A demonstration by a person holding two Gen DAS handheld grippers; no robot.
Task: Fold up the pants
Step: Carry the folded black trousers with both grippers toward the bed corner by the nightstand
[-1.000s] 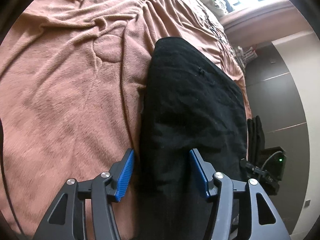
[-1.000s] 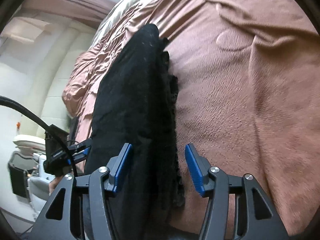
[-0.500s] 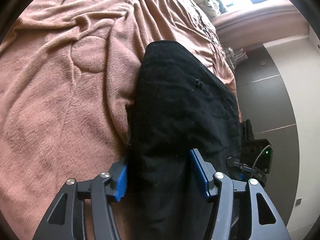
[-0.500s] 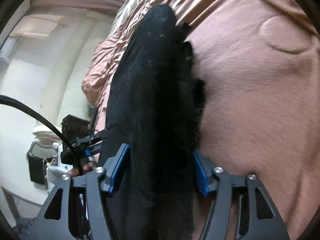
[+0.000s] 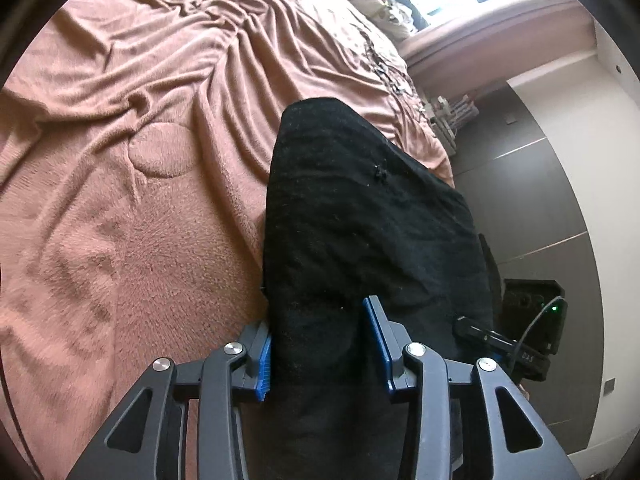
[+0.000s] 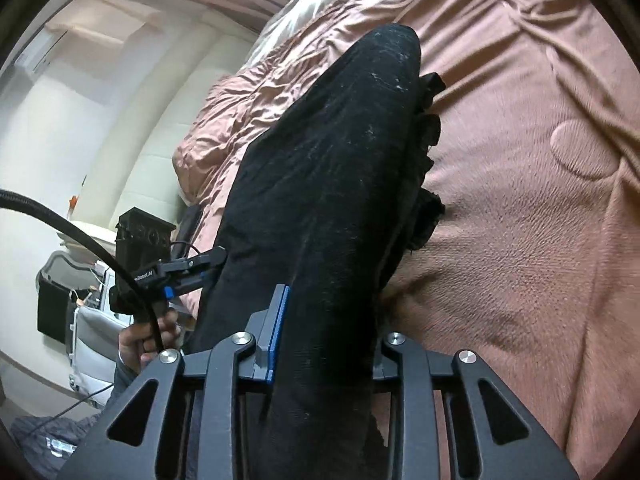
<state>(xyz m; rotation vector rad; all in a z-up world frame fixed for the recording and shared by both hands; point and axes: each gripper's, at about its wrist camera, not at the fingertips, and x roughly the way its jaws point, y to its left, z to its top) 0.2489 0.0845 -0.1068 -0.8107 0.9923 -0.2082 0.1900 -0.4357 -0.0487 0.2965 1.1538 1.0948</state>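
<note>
- My left gripper (image 5: 322,346), black-armed with blue ribbed pads, has the near end of the black fabric pants (image 5: 360,216) between its jaws; the jaws are closing, and both pads lie against the bunched cloth, so it is gripping the pants.
- My right gripper (image 6: 328,332), of the same build, is also closing on the pants (image 6: 328,184). Its left blue pad presses the fabric; the other pad is hidden behind the cloth, but the material fills the whole gap, so it too has hold of the pants.
- The pants lie lengthwise on the rumpled pinkish-brown fleece blanket (image 5: 132,184) that covers the bed, running away from both grippers. The near end is lifted into the jaws, while the far end rests on the blanket.
- In the right wrist view the pants have a frayed, ragged edge along their right side, lying against the blanket (image 6: 540,240).
- A raised round patch shows in the blanket beside the pants in both views.
- In the right wrist view my other hand (image 6: 140,340) appears at the lower left, wrapped around a gripper handle with a black cable (image 6: 80,236) running past it.
- Beyond the bed edge in the left wrist view stands a grey panelled wall (image 5: 532,184).
</note>
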